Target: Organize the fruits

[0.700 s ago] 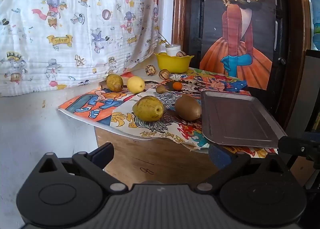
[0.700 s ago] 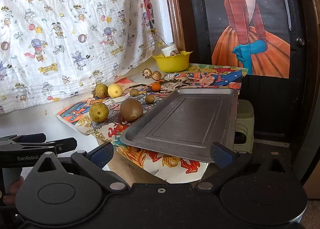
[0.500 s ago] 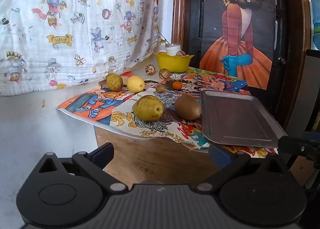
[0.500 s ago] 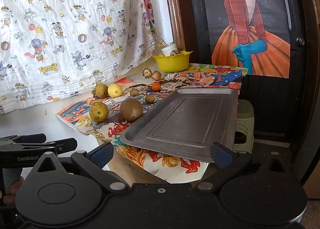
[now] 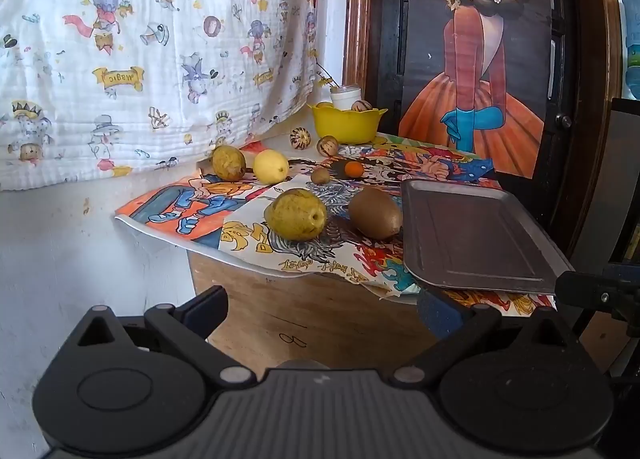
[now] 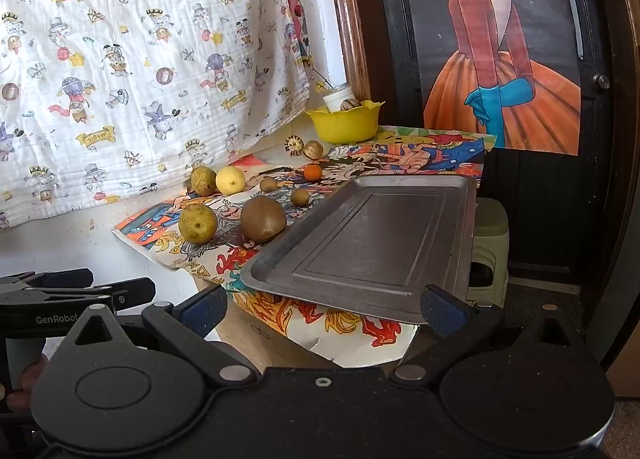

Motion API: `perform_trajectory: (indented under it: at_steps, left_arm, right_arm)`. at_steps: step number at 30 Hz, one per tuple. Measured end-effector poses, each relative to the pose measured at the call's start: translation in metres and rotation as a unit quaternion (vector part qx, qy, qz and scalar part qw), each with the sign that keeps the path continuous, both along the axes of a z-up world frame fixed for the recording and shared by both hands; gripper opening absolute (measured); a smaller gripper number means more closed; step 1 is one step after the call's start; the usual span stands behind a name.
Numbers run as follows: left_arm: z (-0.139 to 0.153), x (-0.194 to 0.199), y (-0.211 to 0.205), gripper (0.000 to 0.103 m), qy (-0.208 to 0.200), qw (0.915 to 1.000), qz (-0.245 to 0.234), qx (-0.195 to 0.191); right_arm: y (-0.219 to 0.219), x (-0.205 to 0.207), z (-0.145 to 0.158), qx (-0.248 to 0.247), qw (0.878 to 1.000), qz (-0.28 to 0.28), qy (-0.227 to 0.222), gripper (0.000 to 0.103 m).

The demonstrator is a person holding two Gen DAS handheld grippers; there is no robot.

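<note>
Several fruits lie on a table covered with comic-print paper. Nearest are a green-yellow pear and a brown kiwi. Behind lie a second pear, a yellow lemon, a small kiwi and a small orange. An empty grey metal tray sits at the table's right. My left gripper is open and empty, in front of the table edge. My right gripper is open and empty, before the tray's near edge.
A yellow bowl holding a nut and a white cup stands at the back. Two patterned nuts lie in front of it. A printed cloth hangs at the left. A green stool stands right of the table.
</note>
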State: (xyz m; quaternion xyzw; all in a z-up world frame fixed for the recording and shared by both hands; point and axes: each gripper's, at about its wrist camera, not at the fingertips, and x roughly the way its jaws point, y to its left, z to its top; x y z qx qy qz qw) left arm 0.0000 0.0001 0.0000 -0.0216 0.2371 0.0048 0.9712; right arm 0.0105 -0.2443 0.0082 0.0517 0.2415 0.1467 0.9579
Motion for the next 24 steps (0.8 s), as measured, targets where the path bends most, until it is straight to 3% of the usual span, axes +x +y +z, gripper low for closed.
perform_trajectory:
  at_steps: [24]
  left_arm:
    - [0.0000,-0.0001,0.0000,0.103,0.002,1.0000,0.000,0.000]
  right_arm:
    - [0.0001,0.0021,-0.0003,0.001,1.000,0.000,0.002,0.103]
